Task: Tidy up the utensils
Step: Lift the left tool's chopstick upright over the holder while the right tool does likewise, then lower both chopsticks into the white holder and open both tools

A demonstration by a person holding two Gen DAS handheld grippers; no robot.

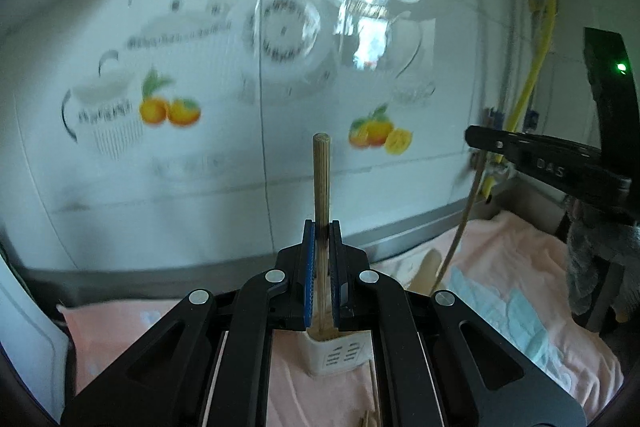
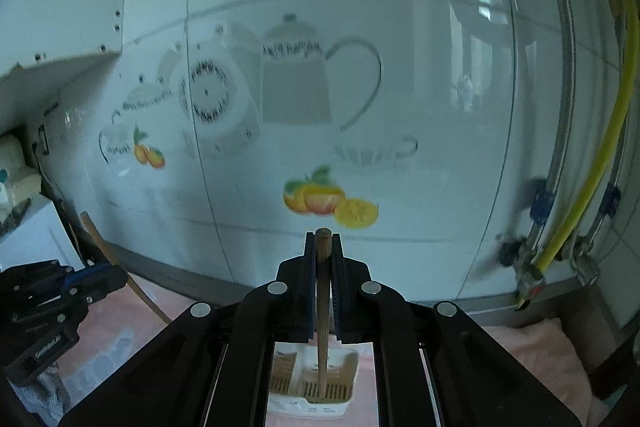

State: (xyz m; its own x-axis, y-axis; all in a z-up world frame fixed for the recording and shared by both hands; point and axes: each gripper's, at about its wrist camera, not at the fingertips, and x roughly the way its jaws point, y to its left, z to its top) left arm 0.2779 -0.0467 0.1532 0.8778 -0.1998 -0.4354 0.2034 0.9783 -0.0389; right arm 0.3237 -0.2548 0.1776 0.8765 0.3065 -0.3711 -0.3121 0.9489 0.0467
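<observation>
Left gripper [image 1: 322, 227] pinching upright chopstick [image 1: 321, 179], right gripper [image 2: 322, 239] pinching another chopstick [image 2: 322, 307] above utensil holder [image 2: 312, 383]

The left gripper [image 1: 322, 227] points forward toward the tiled wall [image 1: 200, 167], jaws closed on an upright chopstick [image 1: 321, 179]. The right gripper [image 2: 322, 239] faces the same wall, jaws closed on a second chopstick [image 2: 322, 307]. In the left wrist view, the right gripper sits nearer the wall, well to the right.
</observation>
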